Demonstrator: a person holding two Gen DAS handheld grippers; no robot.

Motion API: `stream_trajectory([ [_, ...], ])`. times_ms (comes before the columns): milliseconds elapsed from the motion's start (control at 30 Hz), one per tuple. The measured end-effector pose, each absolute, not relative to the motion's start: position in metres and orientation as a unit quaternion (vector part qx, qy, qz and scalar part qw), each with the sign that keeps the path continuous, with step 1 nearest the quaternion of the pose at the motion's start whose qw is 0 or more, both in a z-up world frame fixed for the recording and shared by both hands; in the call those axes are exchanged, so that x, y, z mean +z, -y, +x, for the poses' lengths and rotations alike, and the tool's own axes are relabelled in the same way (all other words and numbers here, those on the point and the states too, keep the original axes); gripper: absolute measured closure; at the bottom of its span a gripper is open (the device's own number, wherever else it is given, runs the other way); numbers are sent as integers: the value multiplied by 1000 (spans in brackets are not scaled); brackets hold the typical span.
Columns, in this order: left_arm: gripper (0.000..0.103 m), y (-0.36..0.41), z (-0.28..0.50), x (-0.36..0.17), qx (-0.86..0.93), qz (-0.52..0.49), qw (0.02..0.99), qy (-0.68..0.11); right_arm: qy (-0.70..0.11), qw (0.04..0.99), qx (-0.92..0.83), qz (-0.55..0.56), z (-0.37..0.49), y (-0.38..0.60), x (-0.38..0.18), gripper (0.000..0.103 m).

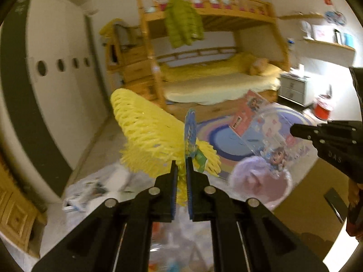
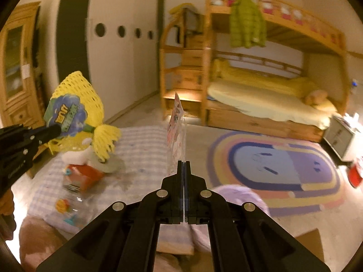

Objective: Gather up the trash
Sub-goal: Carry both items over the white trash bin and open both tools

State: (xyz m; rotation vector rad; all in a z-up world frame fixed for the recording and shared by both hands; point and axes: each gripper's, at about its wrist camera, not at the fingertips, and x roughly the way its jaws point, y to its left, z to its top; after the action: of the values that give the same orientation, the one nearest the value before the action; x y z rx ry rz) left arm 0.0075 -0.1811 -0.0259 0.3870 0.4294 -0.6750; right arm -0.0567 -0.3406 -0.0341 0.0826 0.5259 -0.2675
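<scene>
My left gripper (image 1: 181, 166) is shut on a yellow net bag (image 1: 145, 133) with a blue and green label (image 1: 190, 131), held up in the air. The same bag (image 2: 79, 95) shows at the left of the right wrist view, with the left gripper (image 2: 55, 128) on it. My right gripper (image 2: 183, 163) is shut on a clear plastic toy package with a pink card (image 2: 175, 124), seen edge-on. That package (image 1: 265, 131) and the right gripper (image 1: 295, 131) show at the right of the left wrist view.
A checked blanket (image 2: 140, 154) below holds a red box (image 2: 84, 176), clear wrappers (image 2: 68, 204) and a white object (image 2: 74, 156). A lilac bin (image 1: 261, 181) stands below right. Beyond lie a rainbow rug (image 2: 279, 167), a wooden bunk bed (image 2: 272, 86) and a white wardrobe (image 2: 122, 52).
</scene>
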Motion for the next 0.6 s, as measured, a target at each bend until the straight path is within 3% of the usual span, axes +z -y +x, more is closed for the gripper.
stream_trajectory([
  [367,98,320,0,-101,-430,247,827,-266,-317,918,-218,98,-78,427,-102,103],
  [600,96,360,24,-129,-452,240,799,-314,-343,899,-233,138,-63,470,-140,103],
])
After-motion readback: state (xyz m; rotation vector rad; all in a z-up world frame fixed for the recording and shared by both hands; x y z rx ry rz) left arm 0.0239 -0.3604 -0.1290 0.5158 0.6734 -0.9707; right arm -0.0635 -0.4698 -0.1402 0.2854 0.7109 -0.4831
